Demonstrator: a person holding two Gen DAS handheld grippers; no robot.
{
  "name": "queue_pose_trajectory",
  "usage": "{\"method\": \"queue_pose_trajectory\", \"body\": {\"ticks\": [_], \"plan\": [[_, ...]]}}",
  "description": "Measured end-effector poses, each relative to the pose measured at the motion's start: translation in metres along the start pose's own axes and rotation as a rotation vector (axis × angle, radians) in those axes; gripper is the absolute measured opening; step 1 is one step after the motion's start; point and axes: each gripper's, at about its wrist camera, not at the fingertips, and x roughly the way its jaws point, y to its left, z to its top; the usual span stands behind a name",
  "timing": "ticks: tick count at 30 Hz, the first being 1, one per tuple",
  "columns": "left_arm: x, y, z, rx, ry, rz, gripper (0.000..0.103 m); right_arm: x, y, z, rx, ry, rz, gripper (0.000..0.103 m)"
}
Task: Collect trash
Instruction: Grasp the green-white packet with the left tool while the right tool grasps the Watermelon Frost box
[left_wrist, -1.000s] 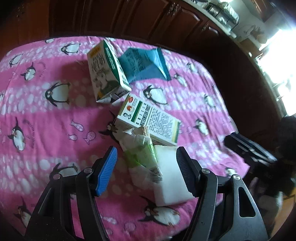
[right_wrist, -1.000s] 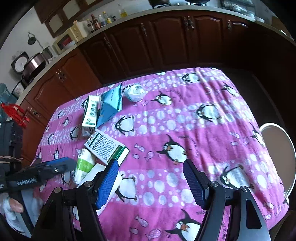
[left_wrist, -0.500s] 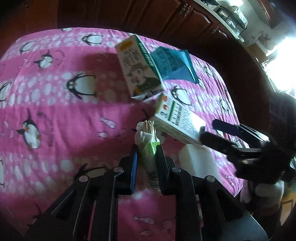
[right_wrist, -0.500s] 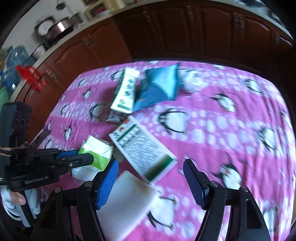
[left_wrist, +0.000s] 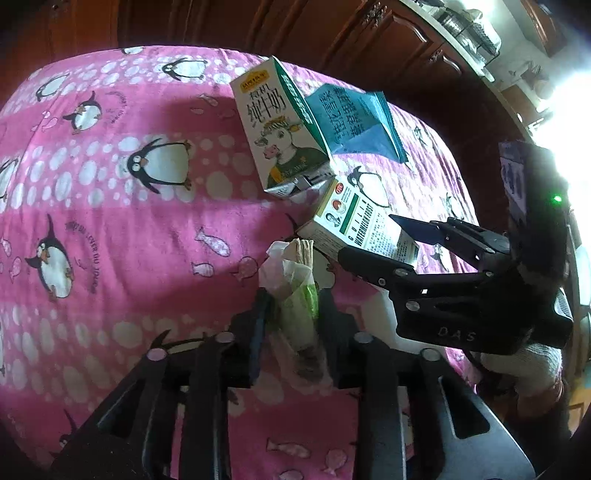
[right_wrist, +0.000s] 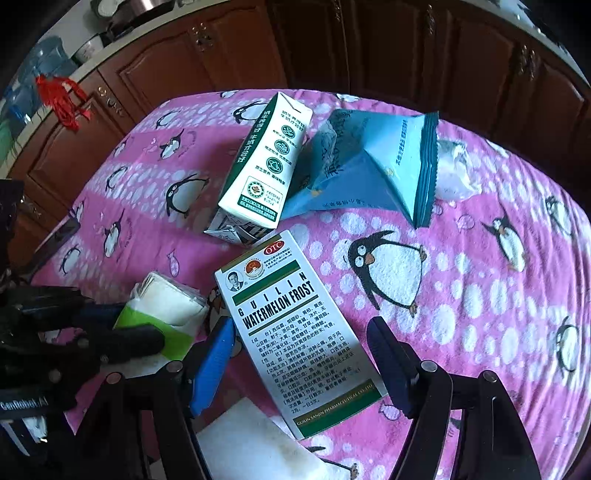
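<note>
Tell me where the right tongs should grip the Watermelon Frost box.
Grip the Watermelon Frost box across its two long edges near the lower half, coming from above. It lies flat, label up, already between the open right tongs, its width narrower than their gap.

Pink cloth-covered surface (right_wrist: 480, 295): white dots, black-and-white penguins, small fish.
White-and-green milk carton (right_wrist: 269, 166): cartoon cow, yellow label.
Light blue foil packet (right_wrist: 369, 173): teal serrated edge.
White-and-green medicine box (right_wrist: 299, 332): black lettering, red oval.
Green-and-white tissue pack (right_wrist: 162, 314).
Right gripper fingers (right_wrist: 214, 365): blue pads.
</note>
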Motion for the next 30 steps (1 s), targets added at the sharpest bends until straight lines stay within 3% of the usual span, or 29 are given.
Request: {"method": "queue_pose_trajectory", "body": {"ticks": [6, 7, 8, 9, 17, 30], "plan": [[0.013, -0.006, 0.000, 0.025, 0.013, 0.047, 0.033, -0.024, -0.025, -0.017, 0.057, -0.040, -0.064, 0.054], [0.013, -0.007, 0.000, 0.028, 0.013, 0.047, 0.028, -0.028, -0.032, -0.020, 0.078, -0.044, -0.067, 0.054], [0.013, -0.007, 0.000, 0.033, 0.009, 0.051, 0.016, -0.032, -0.039, -0.024, 0.099, -0.052, -0.075, 0.053], [0.012, -0.007, 0.000, 0.035, 0.006, 0.052, 0.015, -0.038, -0.047, -0.030, 0.124, -0.064, -0.085, 0.053], [-0.005, -0.017, -0.001, 0.077, -0.037, 0.051, 0.014, -0.085, -0.078, -0.064, 0.252, -0.171, -0.083, 0.051], [-0.041, -0.045, 0.001, 0.155, -0.142, 0.085, 0.014, -0.134, -0.069, -0.082, 0.310, -0.292, -0.064, 0.051]]}}
